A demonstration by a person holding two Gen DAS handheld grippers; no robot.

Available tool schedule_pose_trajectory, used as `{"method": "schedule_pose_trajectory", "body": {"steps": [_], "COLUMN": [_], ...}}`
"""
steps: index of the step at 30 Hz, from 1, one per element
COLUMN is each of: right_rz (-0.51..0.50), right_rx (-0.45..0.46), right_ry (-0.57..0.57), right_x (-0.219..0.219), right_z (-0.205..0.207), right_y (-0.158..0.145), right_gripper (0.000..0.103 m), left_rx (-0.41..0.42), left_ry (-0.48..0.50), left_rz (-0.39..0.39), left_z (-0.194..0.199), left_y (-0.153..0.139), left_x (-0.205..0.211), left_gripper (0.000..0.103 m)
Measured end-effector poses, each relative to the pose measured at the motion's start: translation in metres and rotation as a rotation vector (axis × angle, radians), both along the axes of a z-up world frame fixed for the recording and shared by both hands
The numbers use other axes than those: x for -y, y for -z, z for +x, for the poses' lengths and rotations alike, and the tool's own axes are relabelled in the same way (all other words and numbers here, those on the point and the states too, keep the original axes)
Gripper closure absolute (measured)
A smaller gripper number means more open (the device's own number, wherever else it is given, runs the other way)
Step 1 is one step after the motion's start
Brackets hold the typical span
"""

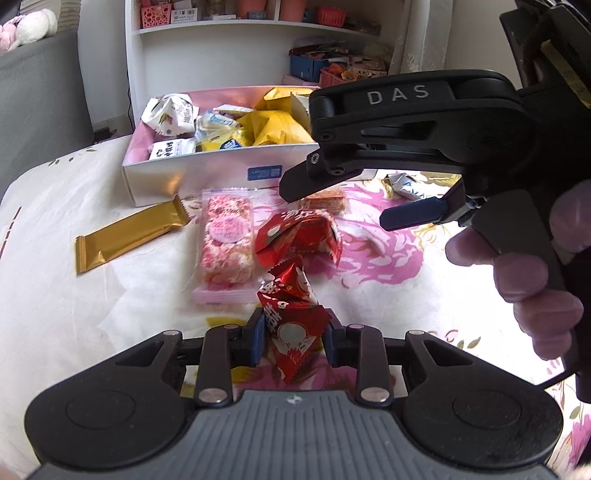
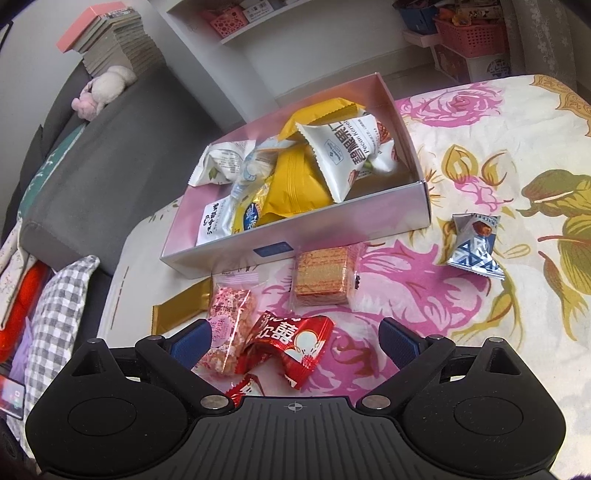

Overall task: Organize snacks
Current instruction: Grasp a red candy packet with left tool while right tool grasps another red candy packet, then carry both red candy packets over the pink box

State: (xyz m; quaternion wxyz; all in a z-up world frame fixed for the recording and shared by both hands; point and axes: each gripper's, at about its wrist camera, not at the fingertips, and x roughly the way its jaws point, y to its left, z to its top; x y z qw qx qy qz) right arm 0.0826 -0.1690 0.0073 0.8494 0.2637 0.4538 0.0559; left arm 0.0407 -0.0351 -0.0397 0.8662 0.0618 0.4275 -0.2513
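Two red snack packets lie close together on the floral cloth. My left gripper [image 1: 295, 332] is shut on the nearer red packet [image 1: 291, 317], pinching it between the blue pads. The second red packet [image 1: 299, 240] [image 2: 288, 347] lies crumpled just beyond it. My right gripper [image 1: 336, 206] [image 2: 295, 343] is open and hovers over that second packet, its fingers on either side without touching it. The white box [image 1: 207, 173] [image 2: 332, 225] behind holds several yellow and white snack bags.
On the cloth lie a gold bar [image 1: 125, 236] [image 2: 177, 310], a pink rice-crisp packet [image 1: 225, 240] [image 2: 225, 325], a wafer packet [image 2: 325, 277] and a blue-and-white candy [image 2: 476, 243]. A grey sofa [image 2: 110, 147] stands left, and a white shelf [image 1: 240, 29] behind.
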Motion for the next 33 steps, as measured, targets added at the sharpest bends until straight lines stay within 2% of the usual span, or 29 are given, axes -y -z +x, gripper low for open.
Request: {"method": "schedule_pose_trajectory", "body": {"steps": [2, 7, 11, 16, 21, 23, 33], "right_rz": [-0.015, -0.044, -0.067, -0.116, -0.109, -0.090, -0.045], "right_rx": [-0.002, -0.016, -0.009, 0.001, -0.006, -0.005, 0.024], "right_ry": [0.001, 0.011, 0.014, -0.014, -0.023, -0.019, -0.006], "right_x": [-0.006, -0.015, -0.022, -0.030, -0.028, -0.025, -0.015], "right_z": [0.002, 0.005, 0.006, 0.005, 0.004, 0.003, -0.002], "right_y": [0.002, 0.007, 0.009, 0.008, 0.003, 0.001, -0.014], "right_gripper": [0.007, 0.027, 0.037, 0.063, 0.066, 0.071, 0.072], "left_rx": [-0.001, -0.001, -0.003, -0.001, 0.008, 0.010, 0.033], "left_ry": [-0.005, -0.021, -0.028, -0.028, -0.025, -0.027, -0.055], "left_rz": [-0.002, -0.013, -0.016, -0.026, -0.041, -0.049, -0.100], "left_z": [-0.002, -0.003, 0.002, 0.002, 0.003, 0.002, 0.004], "left_y": [-0.001, -0.005, -0.006, -0.008, -0.011, -0.013, -0.027], "left_x": [-0.006, -0.018, -0.022, -0.022, -0.025, -0.027, -0.036], "left_gripper": [0.075, 0.075, 0.075, 0.075, 0.075, 0.075, 0.075]}}
